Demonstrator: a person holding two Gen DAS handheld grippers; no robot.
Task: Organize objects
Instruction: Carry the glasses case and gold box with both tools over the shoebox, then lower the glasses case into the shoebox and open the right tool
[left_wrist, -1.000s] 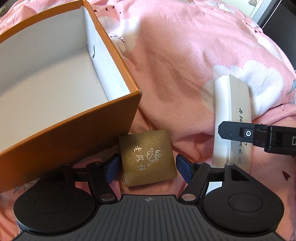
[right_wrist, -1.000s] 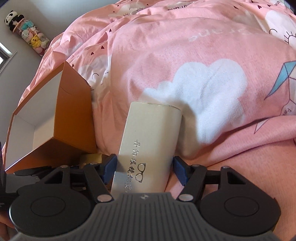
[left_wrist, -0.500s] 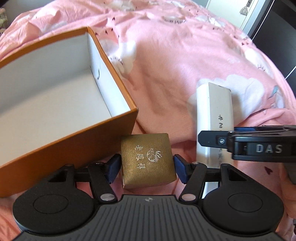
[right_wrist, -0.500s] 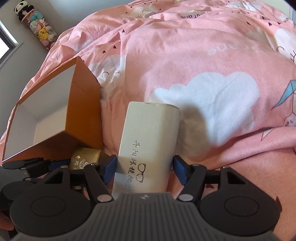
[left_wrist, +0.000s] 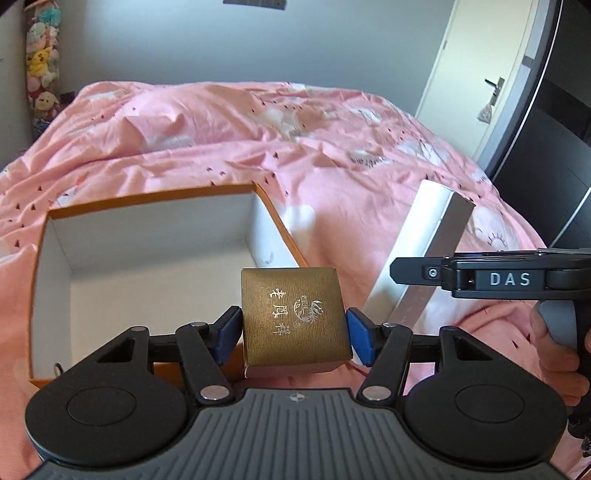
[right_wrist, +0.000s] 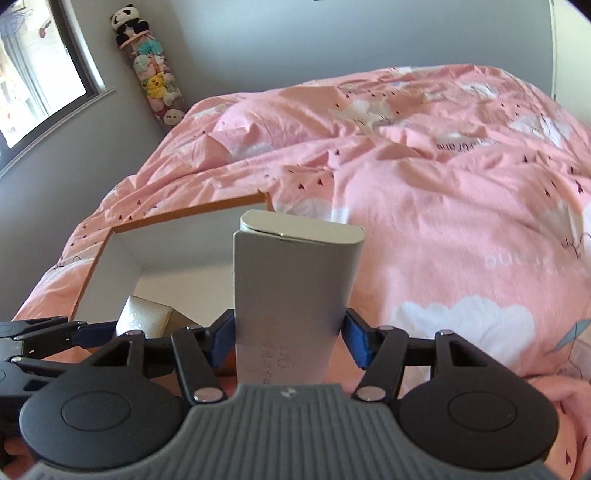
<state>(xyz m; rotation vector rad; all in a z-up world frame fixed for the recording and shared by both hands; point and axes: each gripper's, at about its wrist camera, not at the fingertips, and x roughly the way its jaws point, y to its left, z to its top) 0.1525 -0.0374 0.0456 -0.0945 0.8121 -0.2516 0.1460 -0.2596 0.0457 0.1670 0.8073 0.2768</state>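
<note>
Midway through the tidy-up, nothing has yet gone into the orange box (left_wrist: 162, 195), whose white interior fills the left half of the left wrist view and shows only bare card. Both items are off the bedding and in hand. At lower centre of that view the left gripper (left_wrist: 293, 334) has its blue pads (left_wrist: 357, 338) pressed against the two sides of the small gold box (left_wrist: 294, 316), which is carried level with the orange box's near right corner, partly over the opening. The right gripper (right_wrist: 289, 338), seen at lower centre of its own view, is clamped on the lower end of the long white case (right_wrist: 291, 288); the case stands nearly upright, its far end pointing toward the box's back wall.

By these pictures, what is left is the placing itself: each item has to clear the orange rim and be set down inside, then let go. The box looks wide enough for both, and the pink duvet (left_wrist: 332, 140) spreads open across the upper and right parts of both frames. The tight spot is at the right of the left wrist view, where the right gripper's arm and the tilted case sit close beside the gold box, so the two tools could clash if they enter together. The soft bedding under the box may also let it tip.
</note>
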